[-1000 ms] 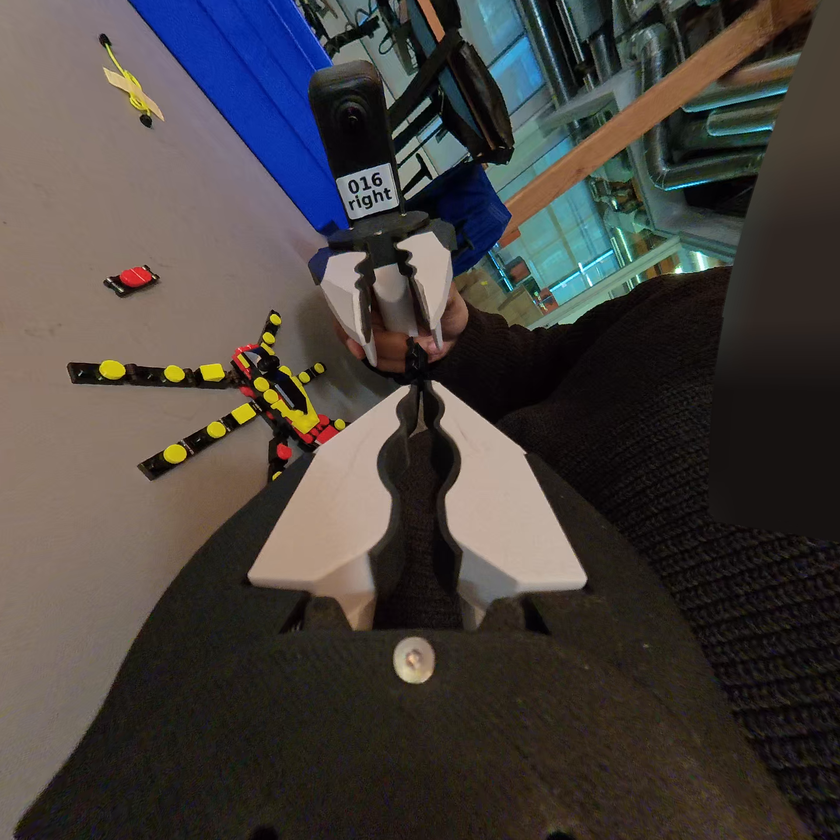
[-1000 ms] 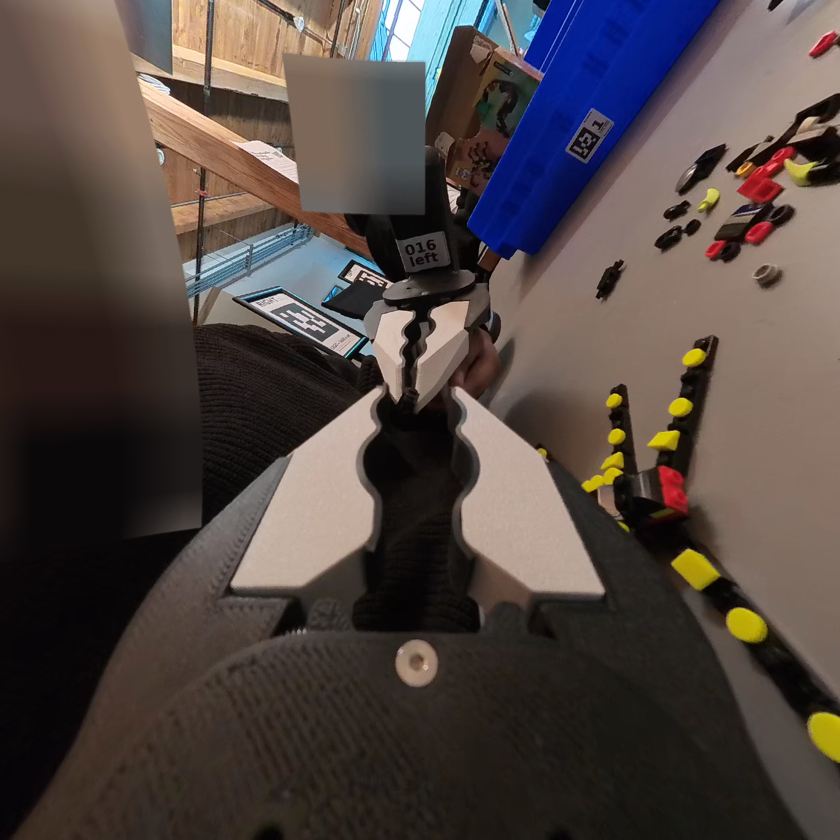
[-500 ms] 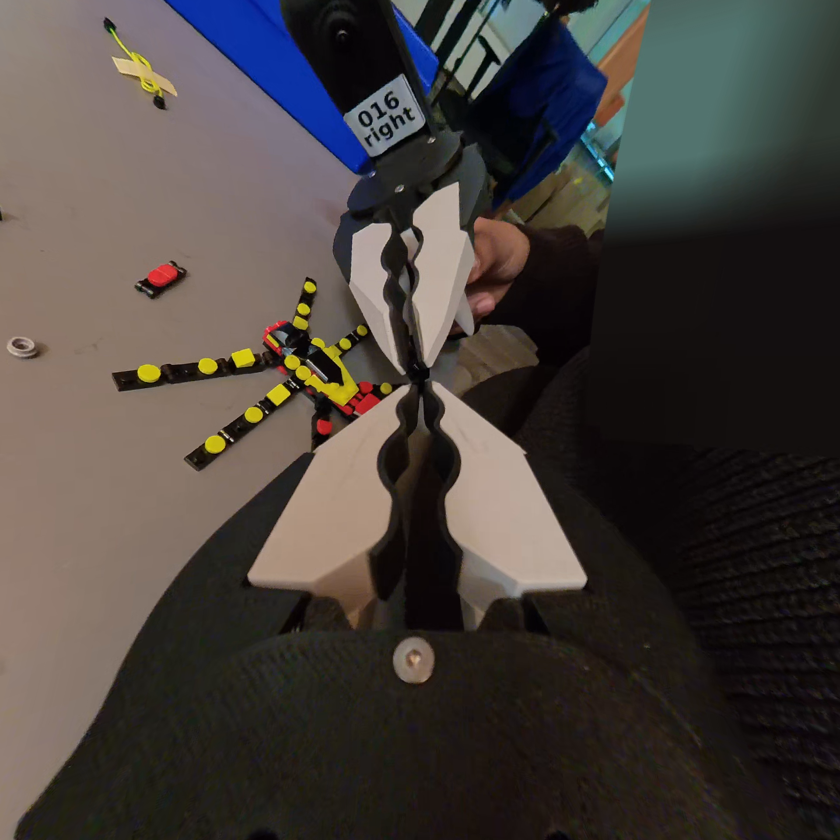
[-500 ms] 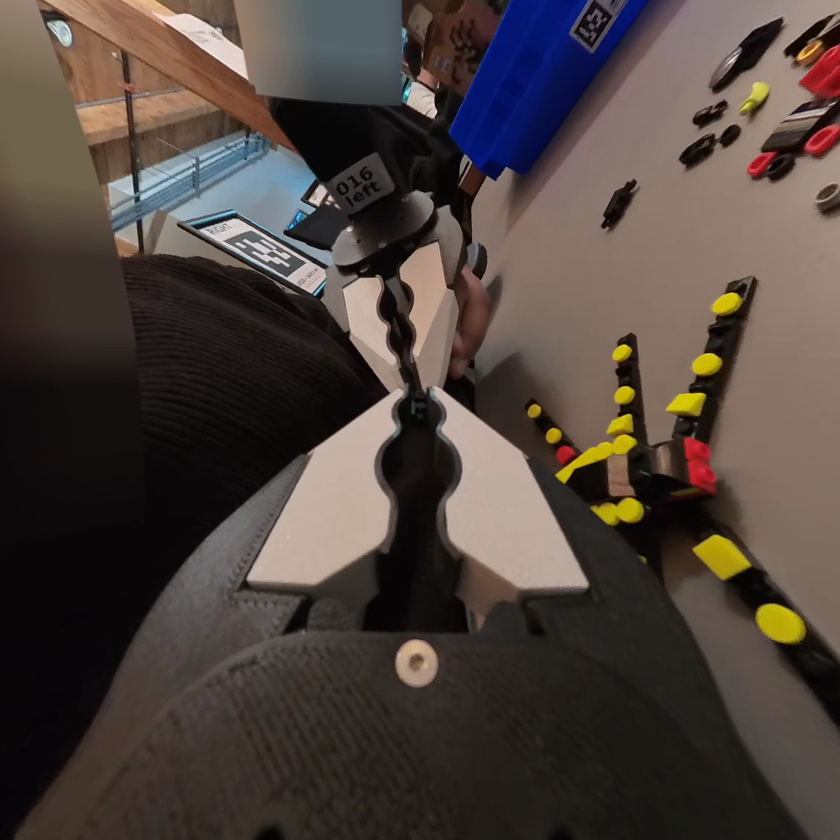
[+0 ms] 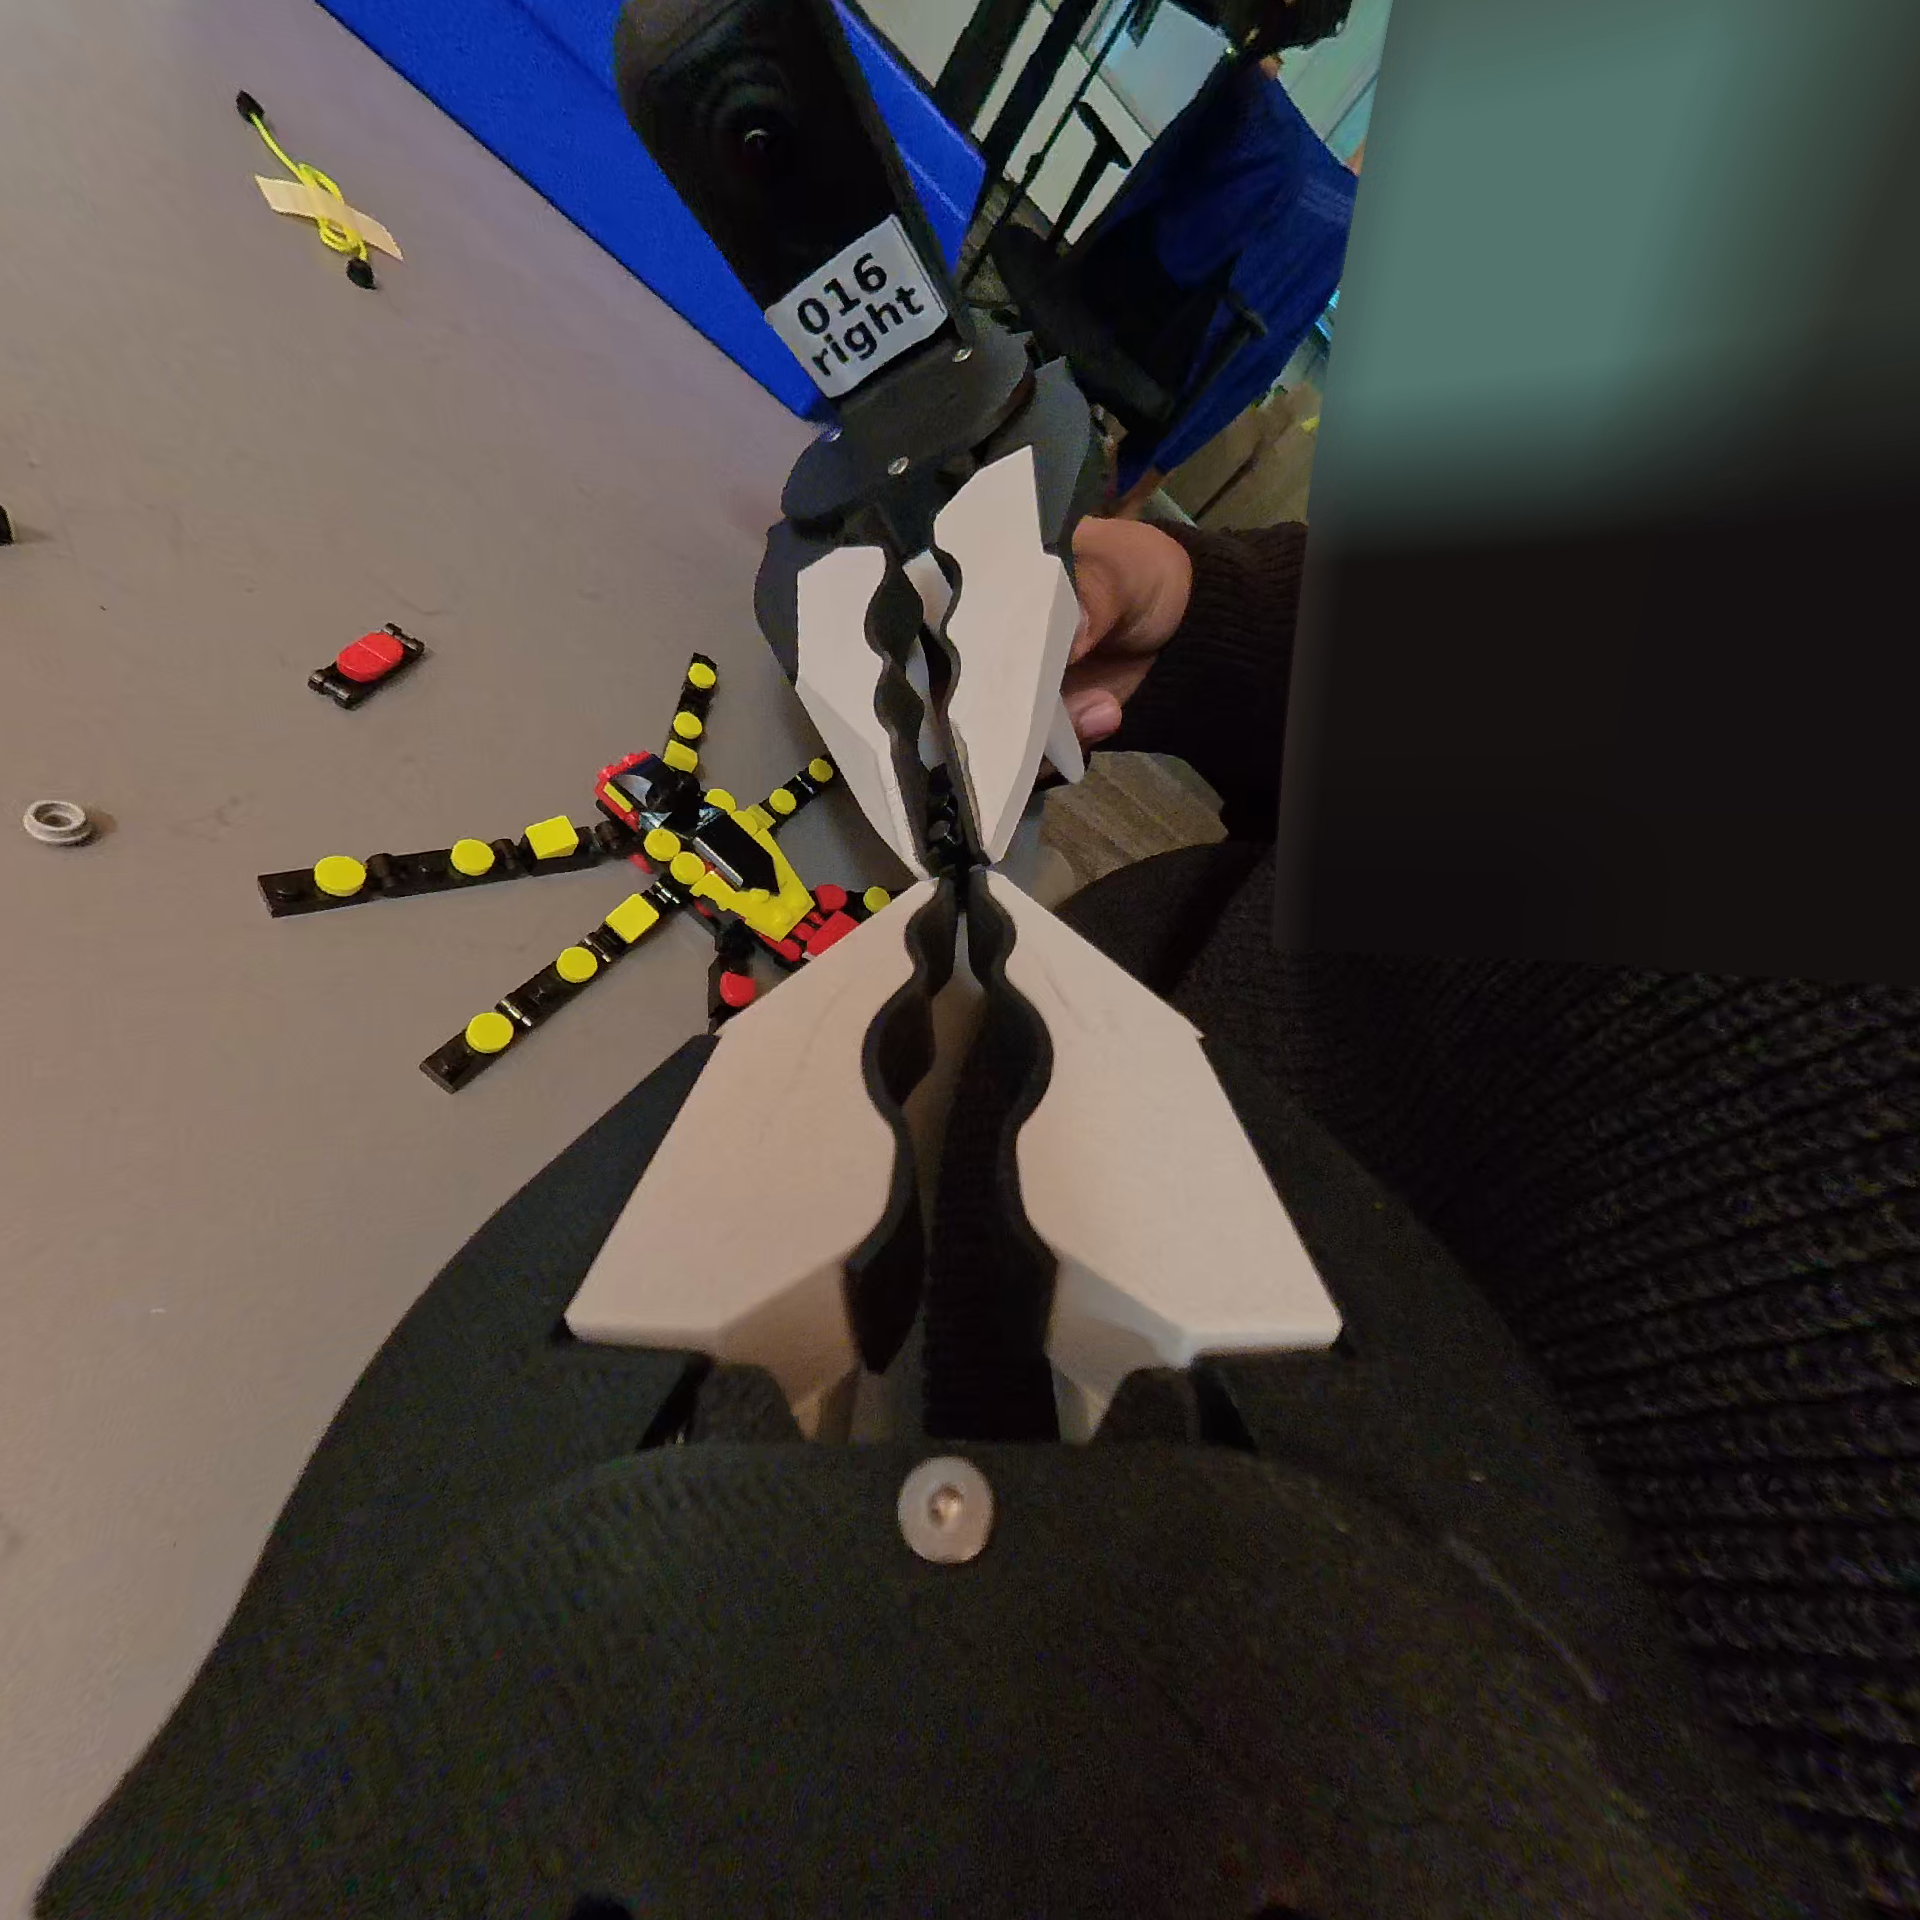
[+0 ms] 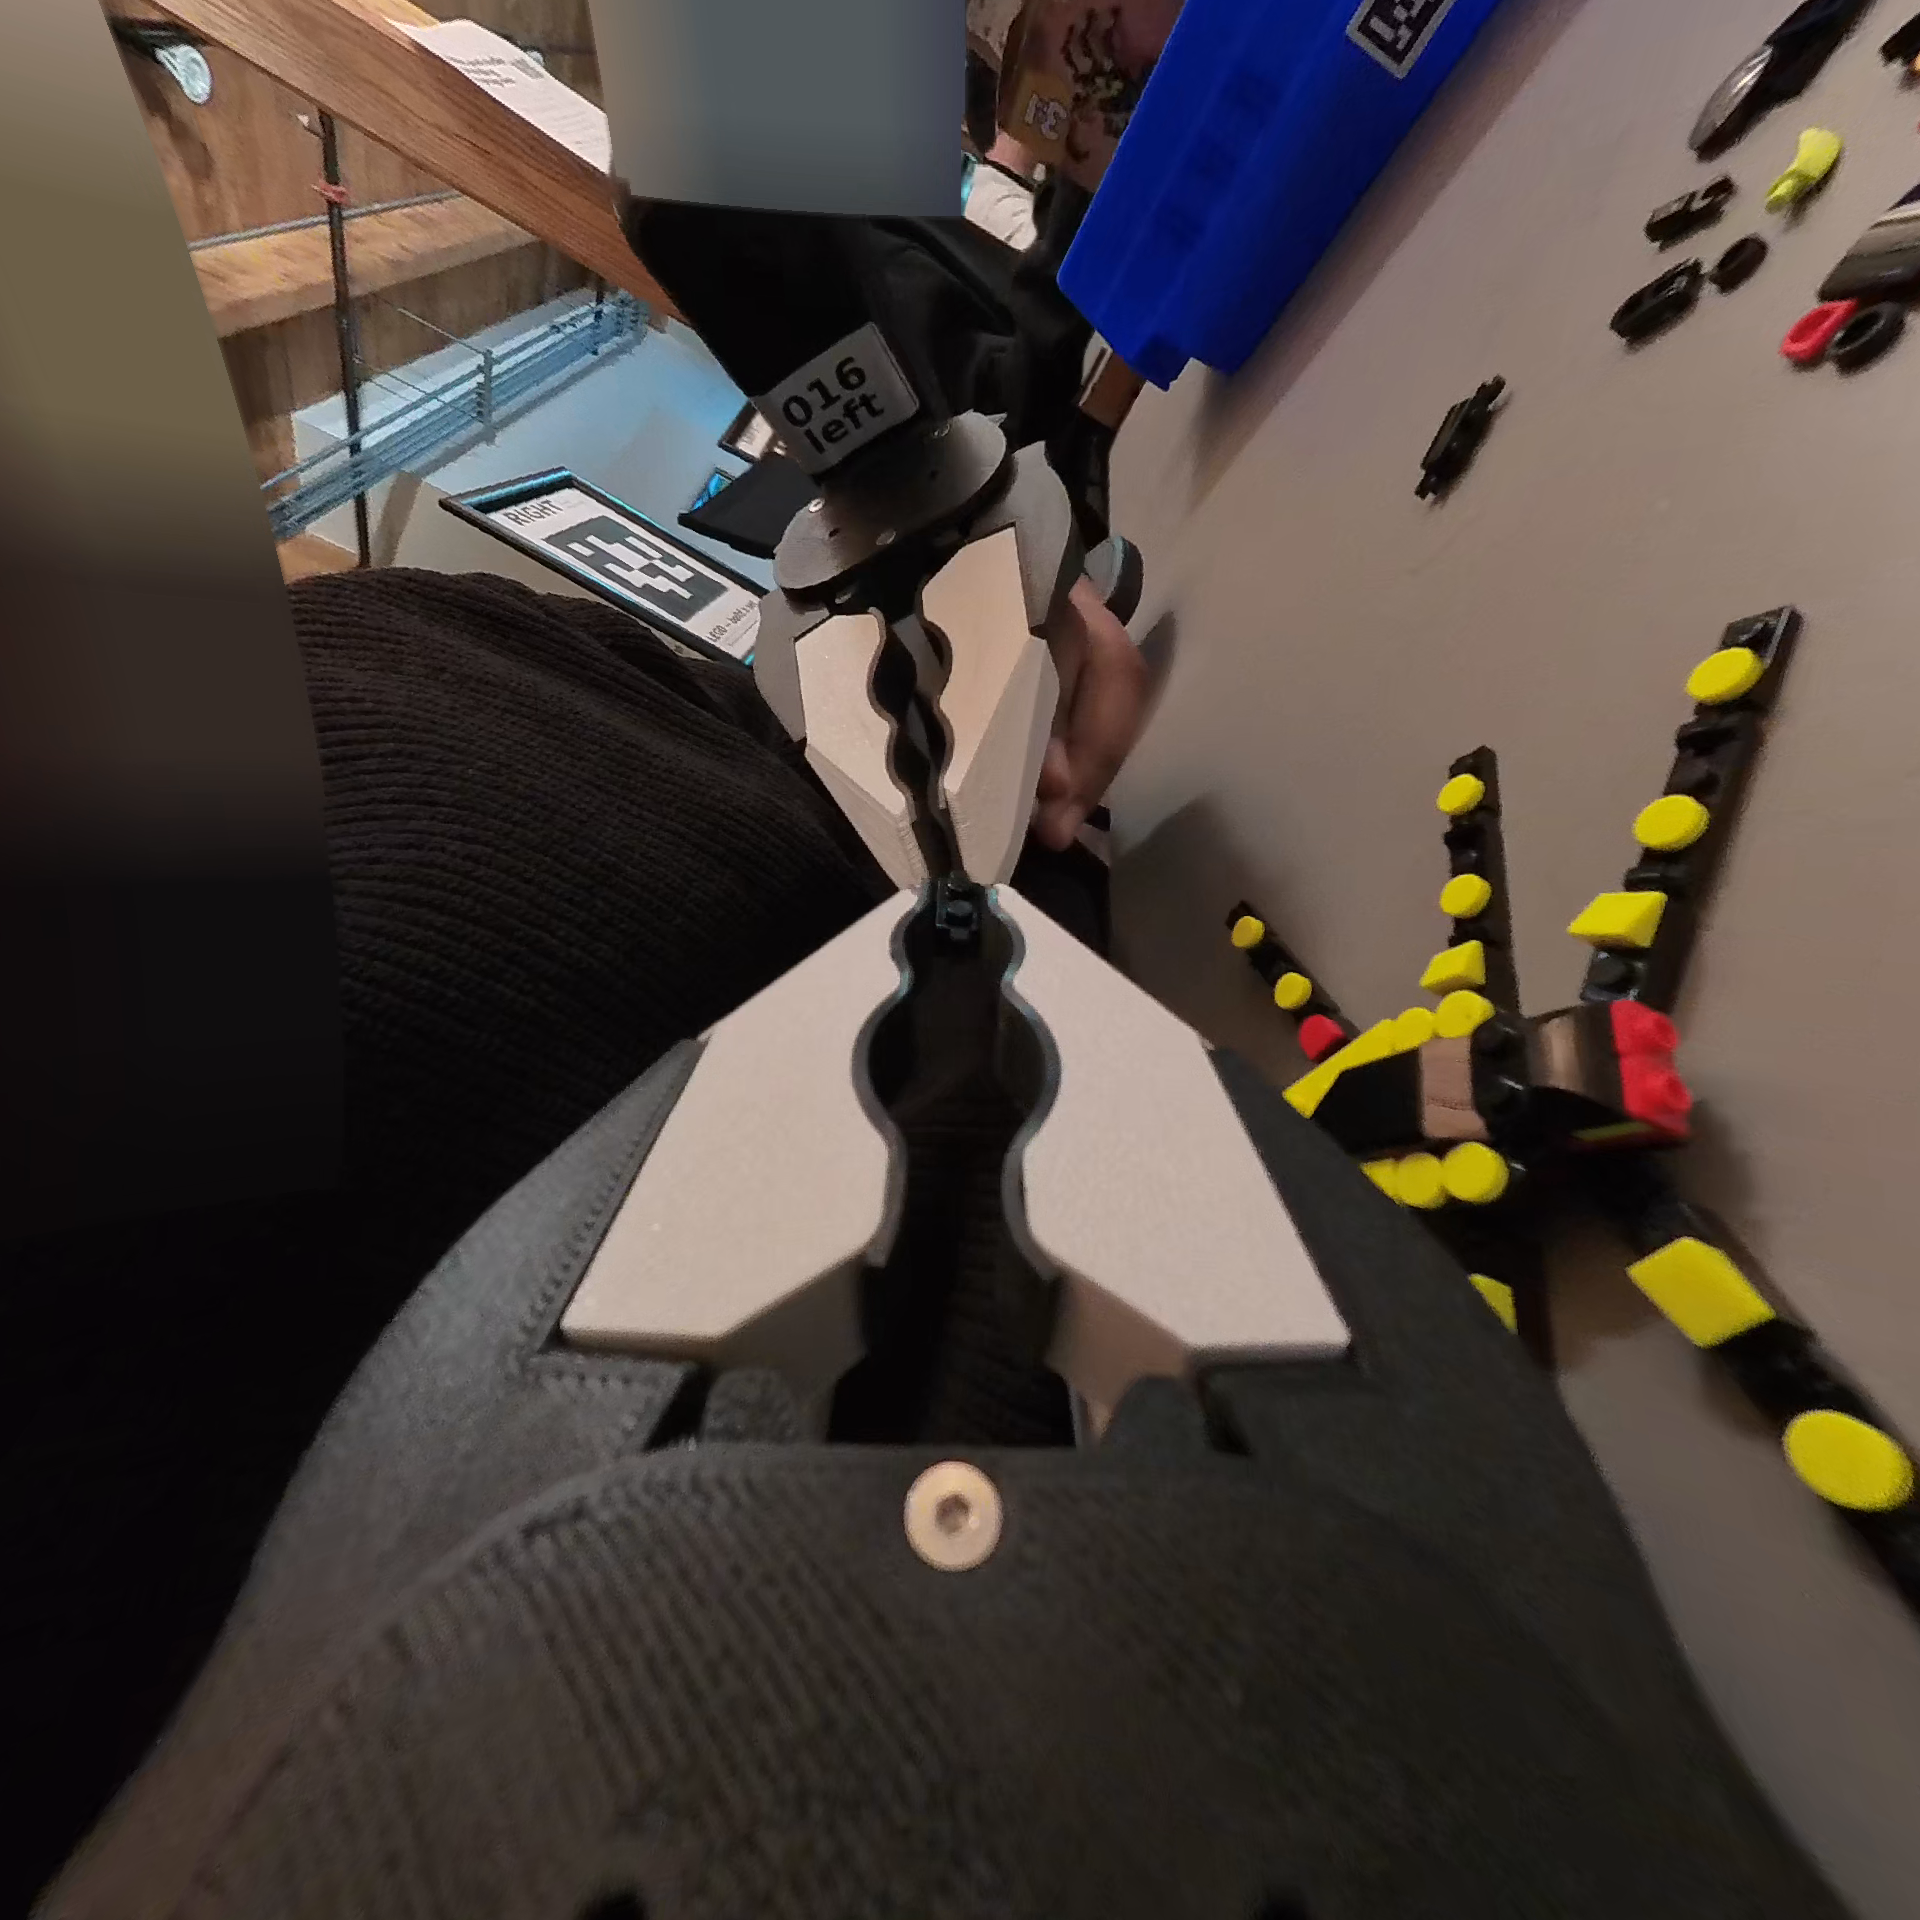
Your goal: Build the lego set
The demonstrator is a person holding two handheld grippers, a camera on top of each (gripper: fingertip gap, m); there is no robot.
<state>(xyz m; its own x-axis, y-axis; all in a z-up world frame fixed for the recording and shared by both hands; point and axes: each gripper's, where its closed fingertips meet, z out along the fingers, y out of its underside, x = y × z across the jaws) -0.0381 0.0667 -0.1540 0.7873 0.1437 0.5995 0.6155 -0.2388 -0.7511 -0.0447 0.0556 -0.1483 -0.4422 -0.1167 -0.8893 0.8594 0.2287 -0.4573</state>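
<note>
My left gripper point(image 5: 954, 885) and right gripper point(image 6: 954, 902) meet tip to tip in the air, beside the grey table's edge. A small black lego piece point(image 6: 954, 920) is pinched between them; it also shows in the left wrist view point(image 5: 943, 823). Both pairs of fingers look shut on it. The right gripper point(image 5: 951, 847) faces me in the left wrist view, and the left gripper point(image 6: 940, 864) faces me in the right wrist view. The lego model point(image 5: 717, 862), with a red and yellow body and black arms with yellow studs, lies on the table point(image 5: 312, 468) close by; it also shows in the right wrist view point(image 6: 1507, 1081).
A blue bin point(image 5: 623, 156) stands at the table's back point(image 6: 1247, 156). A red and black piece point(image 5: 366, 663), a grey ring point(image 5: 59, 821) and a taped yellow cord point(image 5: 322, 208) lie loose. More loose pieces point(image 6: 1683, 213) and a black piece point(image 6: 1460, 436) lie farther off. A person's dark sweater point(image 5: 1558, 1195) is close. My two grippers' fingertips are within a few centimetres of each other.
The two grippers have come together tip to tip. The right gripper, open a second ago, has shut on the small black piece that the left gripper holds.
</note>
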